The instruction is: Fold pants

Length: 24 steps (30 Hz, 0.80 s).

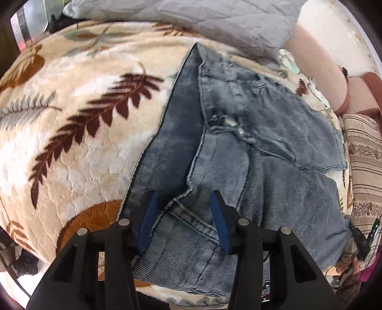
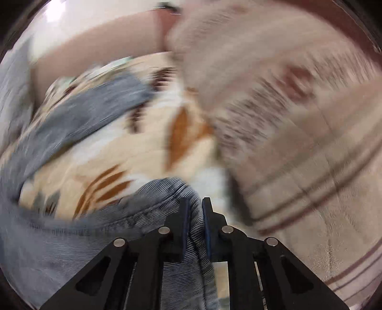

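I have the left gripper [image 1: 183, 202] spread wide and poised over the pants [image 1: 250, 143], its blue pads [image 1: 149, 214] straddling a raised seam ridge without pinching it; I judge it is placed there to take a fresh grip on that fold edge. The jeans lie bunched ahead of and beneath these tongs on the leaf-patterned blanket [image 1: 78, 124], legs running away toward a grey quilt [image 1: 214, 19] at the far side. My right gripper [image 2: 196, 205] is closed narrow on a thick hem of the denim [image 2: 155, 200], which passes between its fingers and trails off to its left. That view is badly smeared, which suggests the hand is swinging; I read it as carrying this end across for a fold. A striped cushion [image 2: 298, 167] sits just right of those tongs.
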Tool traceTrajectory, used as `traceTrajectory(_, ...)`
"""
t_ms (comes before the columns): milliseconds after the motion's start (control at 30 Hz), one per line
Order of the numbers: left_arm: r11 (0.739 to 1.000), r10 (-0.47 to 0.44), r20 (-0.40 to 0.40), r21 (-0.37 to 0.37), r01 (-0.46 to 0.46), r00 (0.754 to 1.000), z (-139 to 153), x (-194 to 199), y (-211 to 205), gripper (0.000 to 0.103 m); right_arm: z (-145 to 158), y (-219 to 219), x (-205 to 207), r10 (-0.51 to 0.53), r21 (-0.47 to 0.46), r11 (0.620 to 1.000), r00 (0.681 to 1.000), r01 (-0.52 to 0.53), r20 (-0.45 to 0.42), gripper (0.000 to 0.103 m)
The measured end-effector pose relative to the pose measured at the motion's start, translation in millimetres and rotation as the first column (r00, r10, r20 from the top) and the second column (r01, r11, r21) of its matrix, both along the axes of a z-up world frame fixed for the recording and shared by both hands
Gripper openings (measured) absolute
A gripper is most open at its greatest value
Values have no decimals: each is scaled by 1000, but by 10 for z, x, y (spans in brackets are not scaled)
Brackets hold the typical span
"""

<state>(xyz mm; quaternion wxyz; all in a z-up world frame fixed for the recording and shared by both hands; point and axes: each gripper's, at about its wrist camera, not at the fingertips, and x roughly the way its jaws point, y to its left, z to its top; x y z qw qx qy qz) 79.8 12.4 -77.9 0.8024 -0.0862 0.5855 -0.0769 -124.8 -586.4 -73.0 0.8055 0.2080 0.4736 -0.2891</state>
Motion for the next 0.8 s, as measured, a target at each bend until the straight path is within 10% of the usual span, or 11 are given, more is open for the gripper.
traceTrajectory(167, 1000, -3, 2, 10, 3, 1000, 13, -62, 89, 43, -19, -2, -62, 1, -6, 1000, 1000, -1, -20, 16)
traceTrajectory(333, 996, -21, 43, -82, 24, 999, 190, -136, 172, 52, 225, 56, -459, -17, 75, 997, 996, 11, 90, 62)
traceTrajectory(467, 993, -65, 27, -95, 68, 997, 101, -214, 71, 65, 68, 144, -762, -61, 150, 988, 993, 45, 101, 64)
traceTrajectory(500, 996, -71, 20, -58, 72, 997, 47, -234, 13, 65, -29, 155, -796, -65, 179, 983, 994, 49, 83, 62)
traceTrajectory(600, 995, -87, -7, -45, 87, 996, 17, -301, -40, 48, -153, 256, -773, -27, 176, 984, 999, 18, 47, 12)
traceTrajectory(800, 996, -94, 20, -2, 94, 995, 106, -433, 17, 40, 420, 336, -1012, -4, -8, 1000, 995, 5, 99, 3)
